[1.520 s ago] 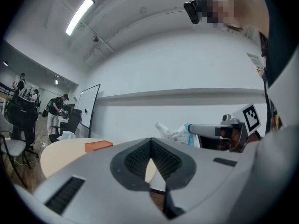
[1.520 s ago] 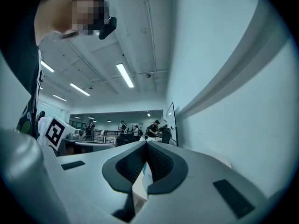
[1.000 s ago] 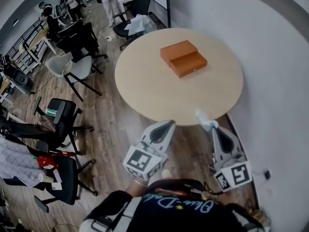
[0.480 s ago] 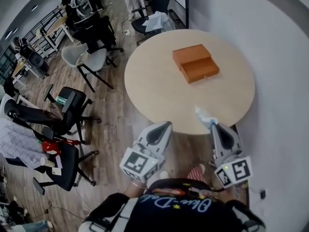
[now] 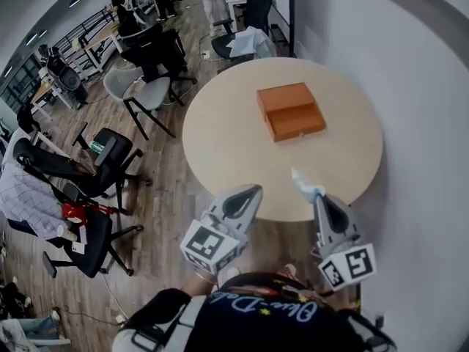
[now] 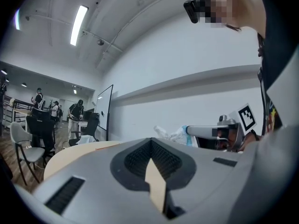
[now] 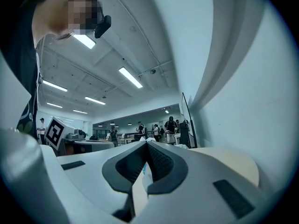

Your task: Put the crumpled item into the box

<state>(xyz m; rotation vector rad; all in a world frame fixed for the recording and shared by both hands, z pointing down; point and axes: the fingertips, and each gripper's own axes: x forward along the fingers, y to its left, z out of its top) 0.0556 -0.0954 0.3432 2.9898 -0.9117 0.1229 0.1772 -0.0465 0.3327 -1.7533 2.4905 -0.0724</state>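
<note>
While right tongs [image 5: 318, 196] clamp wad [image 5: 303, 182], box [image 5: 291, 111] apart

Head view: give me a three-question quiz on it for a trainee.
1. True or false: the crumpled item already lies in the orange box.
2. Which holds the crumpled item: A the left hand-held gripper, or B the right hand-held gripper?
3. Fill in: the orange box rests on a round ____.
Key: 1 false; 2 B; 3 table.

Left gripper [image 5: 251, 191] jaws together, right gripper [image 5: 320, 196] jaws pinching crumpled item [image 5: 303, 182], both pointing forward
</note>
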